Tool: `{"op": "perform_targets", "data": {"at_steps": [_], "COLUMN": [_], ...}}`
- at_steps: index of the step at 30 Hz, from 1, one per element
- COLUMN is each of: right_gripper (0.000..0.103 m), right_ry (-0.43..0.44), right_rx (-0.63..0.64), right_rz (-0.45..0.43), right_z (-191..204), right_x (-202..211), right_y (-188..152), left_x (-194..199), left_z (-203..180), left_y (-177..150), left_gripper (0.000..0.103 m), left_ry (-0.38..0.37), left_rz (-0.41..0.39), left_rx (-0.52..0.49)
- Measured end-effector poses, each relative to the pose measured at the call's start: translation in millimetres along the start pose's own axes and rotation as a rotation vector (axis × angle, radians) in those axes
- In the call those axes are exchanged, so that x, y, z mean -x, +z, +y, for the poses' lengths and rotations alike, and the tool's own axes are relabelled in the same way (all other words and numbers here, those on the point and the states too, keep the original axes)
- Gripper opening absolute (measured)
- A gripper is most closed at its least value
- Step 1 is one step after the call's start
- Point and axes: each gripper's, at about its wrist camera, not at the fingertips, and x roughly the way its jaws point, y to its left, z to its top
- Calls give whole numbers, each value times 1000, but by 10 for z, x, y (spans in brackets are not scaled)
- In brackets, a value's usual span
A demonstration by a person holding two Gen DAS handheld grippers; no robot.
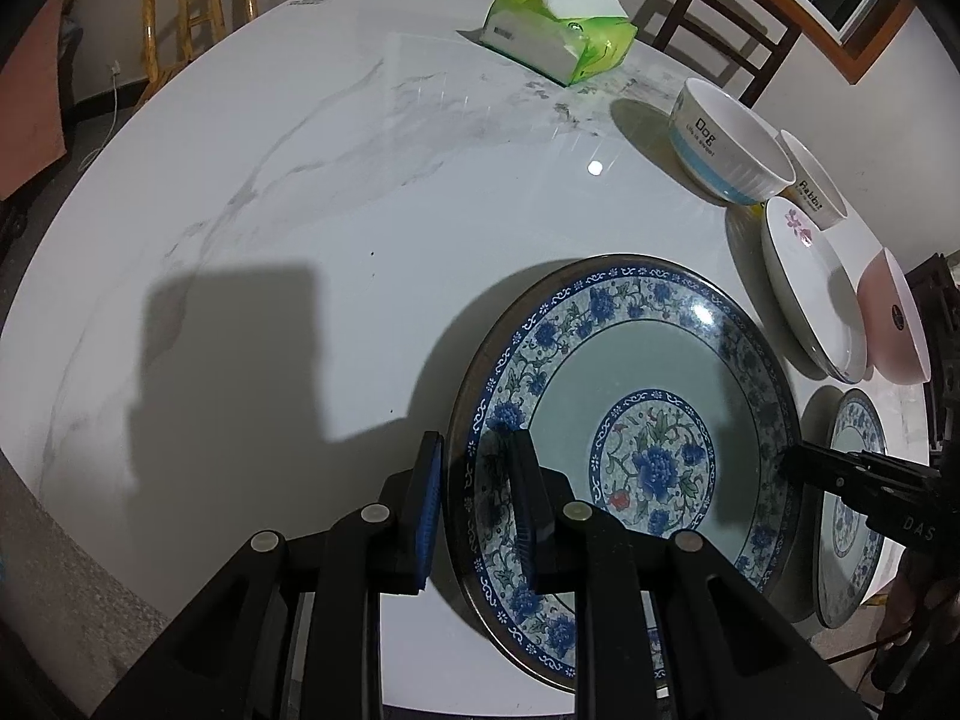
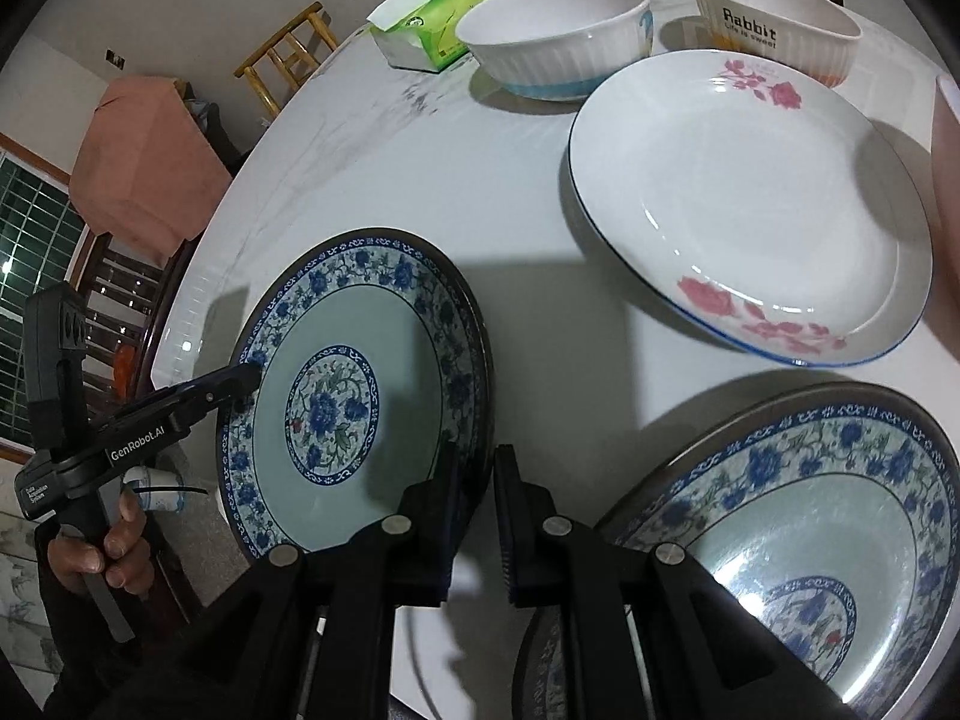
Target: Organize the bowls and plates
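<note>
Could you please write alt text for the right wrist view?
The right gripper pinches the near rim of a blue floral plate, whose far rim the left gripper holds. A pink-rose plate and two white bowls stand behind.

Green tissue pack [image 1: 561,36] on marble table [image 1: 270,192], wooden chairs [image 1: 192,6] behind.

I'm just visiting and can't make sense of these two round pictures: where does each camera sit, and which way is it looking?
Left view: rides on the left tool, looks down at the blue plate it clamps by the rim; the right tool shows at right.
Right view: rides on the right tool, looks down at that plate's opposite rim; the left tool and the hand holding it show at left.
Shared: blue plate, both tools, Rabbit bowl.
</note>
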Motion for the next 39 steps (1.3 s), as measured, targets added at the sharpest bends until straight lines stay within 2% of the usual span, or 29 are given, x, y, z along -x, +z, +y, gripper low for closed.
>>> {"op": "perform_targets", "data": {"at_steps": [11,14,16,18,19,22,24,30,33,39], "right_gripper": [14,15,16,17,18,19,19,19,19,19], "right_ry": [23,5,-16,-2,0,-12,10,10,-25,-103], "right_rx": [-11,21,40,30,28,24,12,-1,17,75], "right_rz": [1,-5,-15,-18,-22,-46,-60,-110,-153,-253], "right_z": [-80,-47,-5,-15,-23,-68,-116,-218,-247,-340], "right_x": [2,7,18,35,51,125,204,493,680,1058], "right_y": [24,8,3,20,25,33,25,-70,-182,-486], "left_x": [11,19,21,45,56,158,221,441,540,631], "left_z": [3,3,-13,-4,-1,16,22,-186,-401,-941], "left_y": [-53,-59,-61,-54,-52,-37,-34,-87,-143,-325], "left_gripper": [19,20,24,37,39,41,44,49,52,63], "left_ry": [-7,2,17,26,30,36,37,-15,-54,-191], "left_rz": [-6,-13,-14,-27,-32,-66,-84,-122,-139,-139], "left_rx": [4,8,1,12,17,38,58,57,30,-56]}}
